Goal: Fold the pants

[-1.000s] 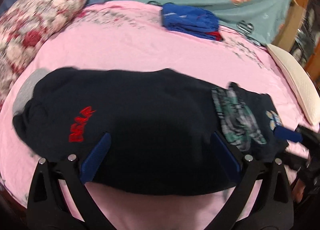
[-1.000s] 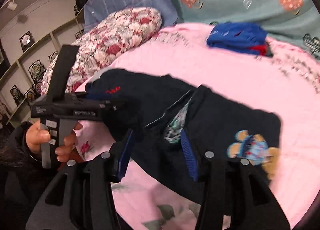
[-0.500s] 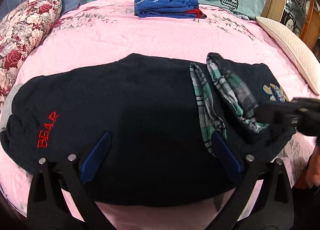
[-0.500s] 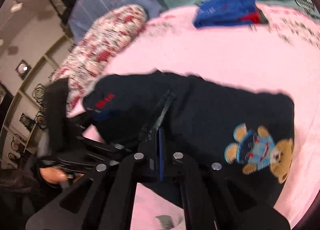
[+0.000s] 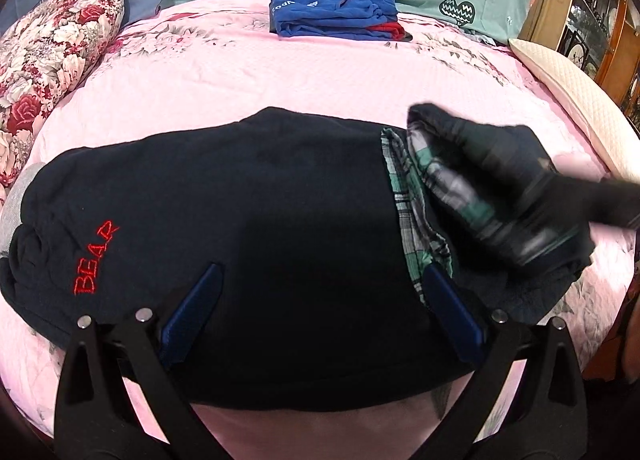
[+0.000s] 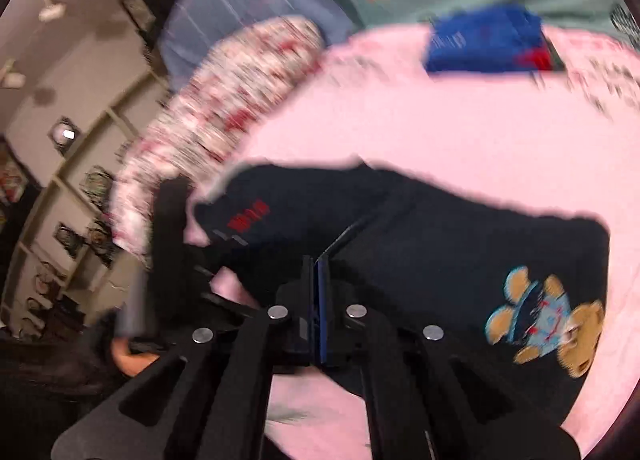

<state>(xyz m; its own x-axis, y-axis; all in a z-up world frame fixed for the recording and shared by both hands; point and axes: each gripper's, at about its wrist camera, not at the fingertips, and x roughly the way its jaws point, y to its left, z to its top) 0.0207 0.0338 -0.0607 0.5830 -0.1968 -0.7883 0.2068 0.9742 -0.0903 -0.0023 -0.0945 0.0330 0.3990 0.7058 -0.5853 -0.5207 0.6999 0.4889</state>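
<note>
On the near half of the pink bed cover [image 5: 248, 71] lie the dark navy pants [image 5: 256, 195], spread crosswise with the red "BEAR" lettering [image 5: 95, 259] toward the left and the waistband, with its green plaid lining [image 5: 412, 203] showing, toward the right. The left gripper [image 5: 320, 310] hangs just over the near edge of the pants with its jaws wide apart and only flat cloth beneath them, pressing on nothing. The right gripper [image 6: 318, 292] has its jaws closed tight on the waistband edge, right where the plaid lining opens; in the left wrist view that end of the pants is raised off the bed and blurred. In the right wrist view a bear patch [image 6: 548, 324] sits on the cloth to the right of the grip.

The pants look like thick, soft, lined fabric: limp, fairly light, not slippery and in no way fragile. I judge they will sag and drag rather than hold a shape, so a pinch at one point lifts only a corner. The waistband hem is the firmest place to hold, as it has doubled layers, and a second hold on the near edge should keep the fold square.

Far behind sit a folded blue garment [image 5: 334, 11] and a flowered pillow [image 5: 52, 51], well apart from the work.
</note>
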